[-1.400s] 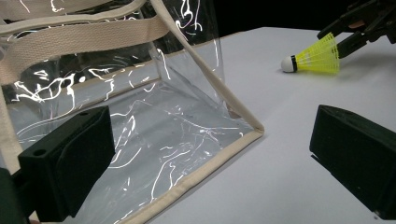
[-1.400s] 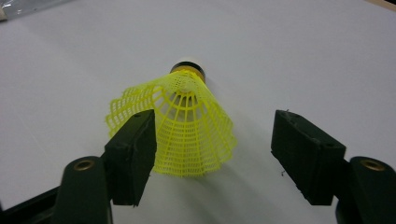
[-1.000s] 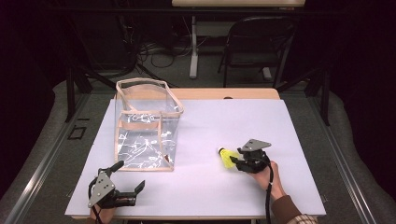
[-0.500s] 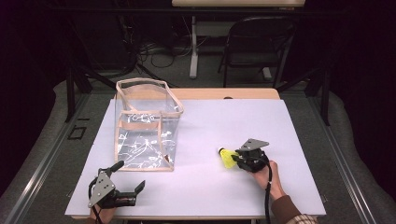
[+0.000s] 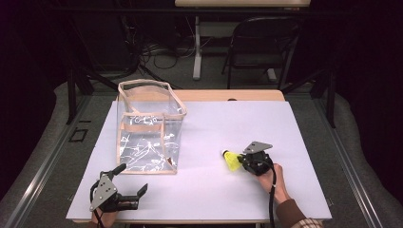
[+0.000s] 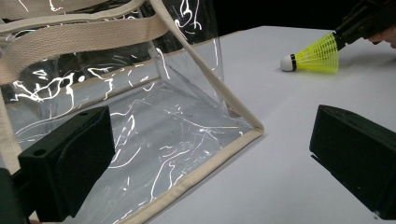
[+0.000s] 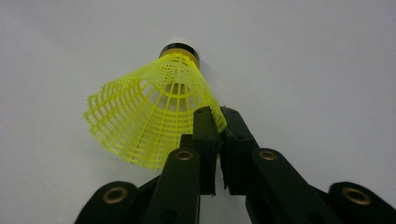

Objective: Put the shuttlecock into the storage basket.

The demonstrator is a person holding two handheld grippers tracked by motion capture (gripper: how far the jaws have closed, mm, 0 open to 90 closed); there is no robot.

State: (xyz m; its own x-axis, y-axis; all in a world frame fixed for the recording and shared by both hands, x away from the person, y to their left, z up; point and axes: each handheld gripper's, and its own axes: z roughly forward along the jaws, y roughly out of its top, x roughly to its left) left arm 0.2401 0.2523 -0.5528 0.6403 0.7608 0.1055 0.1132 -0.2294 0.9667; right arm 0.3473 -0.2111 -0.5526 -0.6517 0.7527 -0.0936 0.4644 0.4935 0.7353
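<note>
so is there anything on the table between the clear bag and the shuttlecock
No. In the high view the stretch of white table between the clear bag and the yellow shuttlecock is bare; the left gripper view shows the same gap.

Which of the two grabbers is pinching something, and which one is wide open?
The right gripper is pinching: its jaws are shut on the rim of the yellow shuttlecock. The left gripper holds nothing; its jaws stand wide apart beside the clear bag.

Clear bag (image 6: 140,116): top and left side cut off by the left gripper view's edges
Shuttlecock (image 7: 154,116): skirt's rear rim hidden behind the jaws in the right gripper view
Left hand (image 5: 102,219): cut by the high view's bottom edge, mostly under its gripper
</note>
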